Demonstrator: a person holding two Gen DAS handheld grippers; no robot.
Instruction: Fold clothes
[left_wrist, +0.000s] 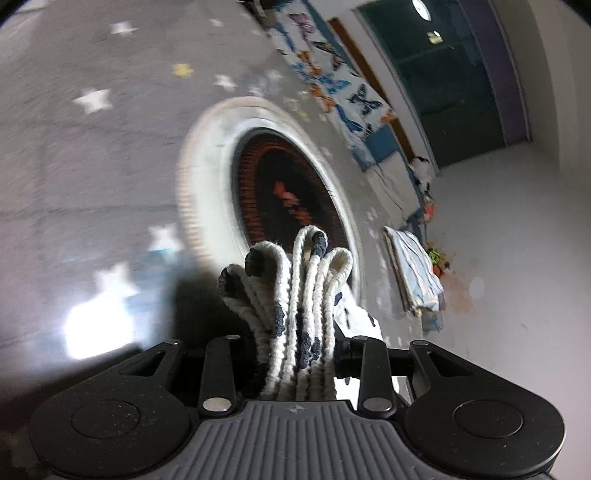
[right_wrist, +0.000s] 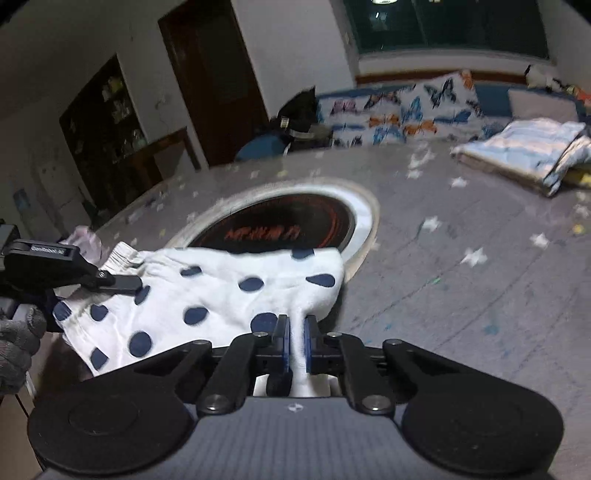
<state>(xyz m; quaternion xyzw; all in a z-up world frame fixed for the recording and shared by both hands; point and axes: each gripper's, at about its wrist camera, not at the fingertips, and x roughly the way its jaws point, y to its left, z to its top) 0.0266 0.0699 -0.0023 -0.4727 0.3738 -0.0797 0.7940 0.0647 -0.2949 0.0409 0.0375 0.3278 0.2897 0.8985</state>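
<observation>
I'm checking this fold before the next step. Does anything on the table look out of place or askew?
Mostly tidy. The polka-dot garment hangs skewed between the left gripper and right gripper, its far edge draping over the round inset cooktop. The folded striped clothes sit neatly at the far side.

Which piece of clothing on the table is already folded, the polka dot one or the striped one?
The pale blue striped garment, lying flat and squared off at the table's far side. The polka dot garment hangs loose between both grippers.
</observation>
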